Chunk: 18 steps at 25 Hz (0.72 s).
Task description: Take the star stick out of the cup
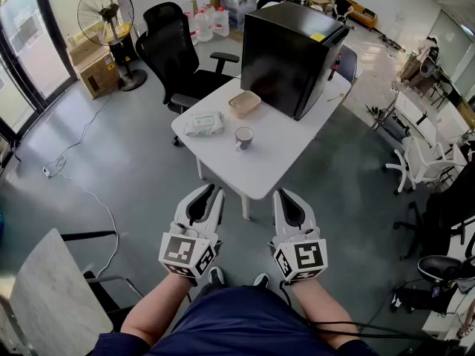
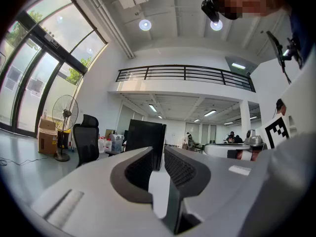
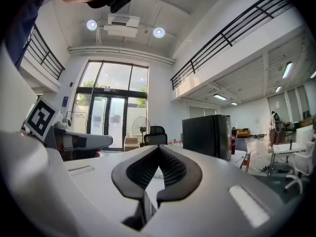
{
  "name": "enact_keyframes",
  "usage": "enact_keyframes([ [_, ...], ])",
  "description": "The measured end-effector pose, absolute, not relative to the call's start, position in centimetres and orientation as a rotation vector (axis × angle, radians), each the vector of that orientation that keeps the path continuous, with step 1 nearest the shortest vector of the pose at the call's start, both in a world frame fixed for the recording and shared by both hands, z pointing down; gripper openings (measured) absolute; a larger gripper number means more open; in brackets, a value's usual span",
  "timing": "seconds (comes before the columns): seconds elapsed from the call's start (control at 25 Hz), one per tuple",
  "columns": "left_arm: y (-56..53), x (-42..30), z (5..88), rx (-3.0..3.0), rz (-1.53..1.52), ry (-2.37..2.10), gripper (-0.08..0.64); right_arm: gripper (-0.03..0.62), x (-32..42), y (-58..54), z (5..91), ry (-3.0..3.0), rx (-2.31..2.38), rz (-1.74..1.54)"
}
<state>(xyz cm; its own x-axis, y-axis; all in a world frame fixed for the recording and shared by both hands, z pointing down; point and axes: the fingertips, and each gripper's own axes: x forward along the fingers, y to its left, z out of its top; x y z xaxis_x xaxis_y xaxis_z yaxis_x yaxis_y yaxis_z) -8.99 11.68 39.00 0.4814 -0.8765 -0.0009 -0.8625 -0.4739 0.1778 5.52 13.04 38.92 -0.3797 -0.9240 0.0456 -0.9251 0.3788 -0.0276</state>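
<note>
A small grey cup point(image 1: 243, 137) stands on the white table point(image 1: 274, 162), near its front left part. I cannot make out a star stick in it from this distance. Both grippers hang in front of the table's near corner, well short of the cup and above the floor. My left gripper point(image 1: 212, 191) point(image 2: 159, 150) has a narrow gap between its jaws and holds nothing. My right gripper point(image 1: 284, 194) point(image 3: 159, 147) is shut, its tips meeting with nothing between them.
A big black box point(image 1: 289, 54) fills the table's far side. A beige tray point(image 1: 244, 104) and a pack of wipes point(image 1: 203, 123) lie left of the cup. A black office chair point(image 1: 178, 58) stands behind the table, a fan point(image 1: 107, 13) farther back, and white chairs point(image 1: 423, 162) at the right.
</note>
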Motion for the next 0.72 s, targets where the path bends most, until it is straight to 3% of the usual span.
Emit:
enact_keyframes([
  [0.72, 12.1, -13.7, 40.0, 2.595, -0.155, -1.449, 0.072, 0.007, 2.9, 13.8, 38.5, -2.521, 1.869, 0.087],
])
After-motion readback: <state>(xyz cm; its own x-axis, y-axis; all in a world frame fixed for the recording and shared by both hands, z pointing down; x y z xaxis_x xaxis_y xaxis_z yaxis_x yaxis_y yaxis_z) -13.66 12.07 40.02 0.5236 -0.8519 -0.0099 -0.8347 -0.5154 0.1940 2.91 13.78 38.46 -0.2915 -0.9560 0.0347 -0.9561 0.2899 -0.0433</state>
